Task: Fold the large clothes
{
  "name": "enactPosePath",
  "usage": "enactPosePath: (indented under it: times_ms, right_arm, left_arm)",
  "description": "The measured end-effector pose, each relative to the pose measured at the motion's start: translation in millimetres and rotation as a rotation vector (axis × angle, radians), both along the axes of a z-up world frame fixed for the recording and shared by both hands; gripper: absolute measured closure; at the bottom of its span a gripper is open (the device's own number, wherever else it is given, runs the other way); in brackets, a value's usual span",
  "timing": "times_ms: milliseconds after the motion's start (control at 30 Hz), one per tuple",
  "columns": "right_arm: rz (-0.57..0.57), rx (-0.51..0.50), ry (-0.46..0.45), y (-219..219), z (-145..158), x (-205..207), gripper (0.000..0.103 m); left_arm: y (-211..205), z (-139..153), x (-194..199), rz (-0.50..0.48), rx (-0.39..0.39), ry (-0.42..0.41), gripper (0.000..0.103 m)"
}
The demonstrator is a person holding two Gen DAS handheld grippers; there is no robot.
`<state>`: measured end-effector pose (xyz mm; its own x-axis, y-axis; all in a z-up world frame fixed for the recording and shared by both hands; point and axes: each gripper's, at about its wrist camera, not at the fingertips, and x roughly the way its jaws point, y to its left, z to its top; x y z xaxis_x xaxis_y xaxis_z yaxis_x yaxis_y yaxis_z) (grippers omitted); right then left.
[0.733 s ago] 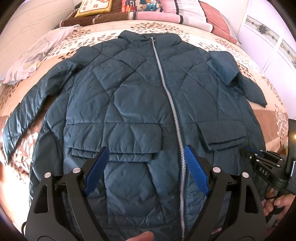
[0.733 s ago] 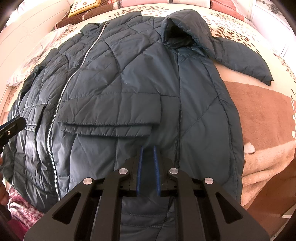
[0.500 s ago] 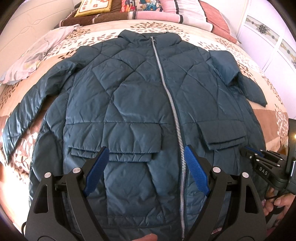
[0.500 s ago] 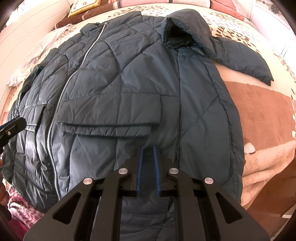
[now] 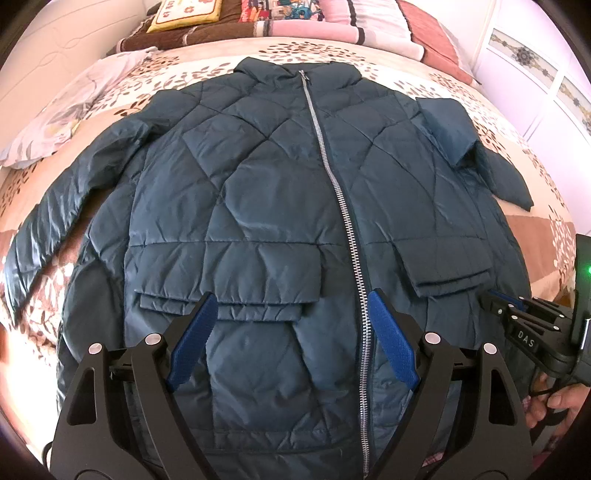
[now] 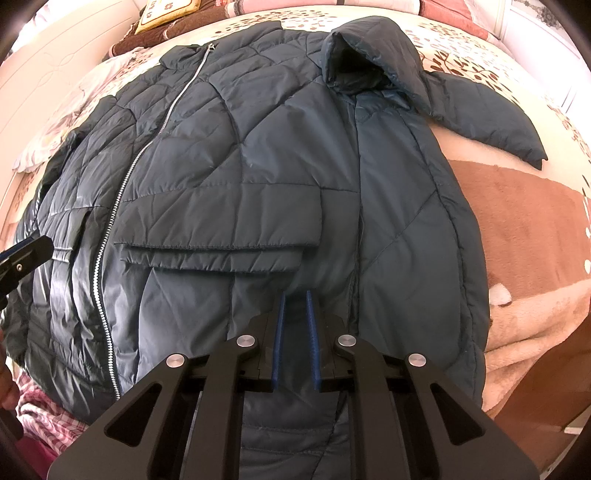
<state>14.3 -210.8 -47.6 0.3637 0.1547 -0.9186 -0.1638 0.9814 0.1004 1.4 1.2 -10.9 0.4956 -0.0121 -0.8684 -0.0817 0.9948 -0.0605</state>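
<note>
A dark teal quilted jacket (image 5: 258, 192) lies front up and zipped on the bed, collar far, hem near me. Its left sleeve (image 5: 48, 218) stretches out flat; its right sleeve (image 5: 476, 155) is bent and bunched at the shoulder. My left gripper (image 5: 290, 302) is open and empty, hovering over the hem near the left pocket flap. My right gripper (image 6: 295, 295) has its blue pads nearly together with a narrow gap and nothing between them, above the hem right of the right pocket flap (image 6: 221, 236). The jacket (image 6: 258, 147) fills the right wrist view. The right gripper also shows in the left wrist view (image 5: 498, 299).
The bed has a leaf-print cover (image 5: 406, 62) and a brown and cream blanket (image 6: 524, 236) at the right. Pillows and cushions (image 5: 332, 18) line the far end. A pale cloth (image 5: 62, 110) lies at far left. A checked fabric (image 6: 40, 413) hangs at the near edge.
</note>
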Motion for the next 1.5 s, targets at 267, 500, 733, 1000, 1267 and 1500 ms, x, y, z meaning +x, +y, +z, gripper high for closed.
enactPosePath:
  times_ms: [267, 500, 733, 1000, 1267, 1500]
  right_arm:
    - [0.0, 0.002, 0.001, -0.4, -0.6, 0.0, 0.089]
    - [0.0, 0.002, 0.001, -0.4, -1.1, -0.1, 0.089]
    - [0.001, 0.006, 0.001, -0.8, -1.6, 0.1, 0.083]
    - [0.011, 0.01, -0.005, -0.1, -0.1, -0.9, 0.069]
    - [0.013, 0.016, -0.003, -1.6, -1.1, 0.1, 0.057]
    - [0.03, 0.017, -0.003, 5.1, -0.7, -2.6, 0.043]
  left_arm:
    - [-0.1, 0.1, 0.0, 0.001, 0.0, 0.0, 0.02]
    - [-0.1, 0.1, 0.1, 0.001, 0.0, 0.001, 0.02]
    - [0.0, 0.0, 0.0, 0.001, -0.001, 0.001, 0.02]
    - [-3.0, -2.0, -2.0, 0.001, -0.001, 0.002, 0.02]
    - [-3.0, -1.9, -1.9, 0.001, -0.002, 0.002, 0.02]
    - [-2.4, -1.5, -1.4, 0.002, -0.002, 0.003, 0.02]
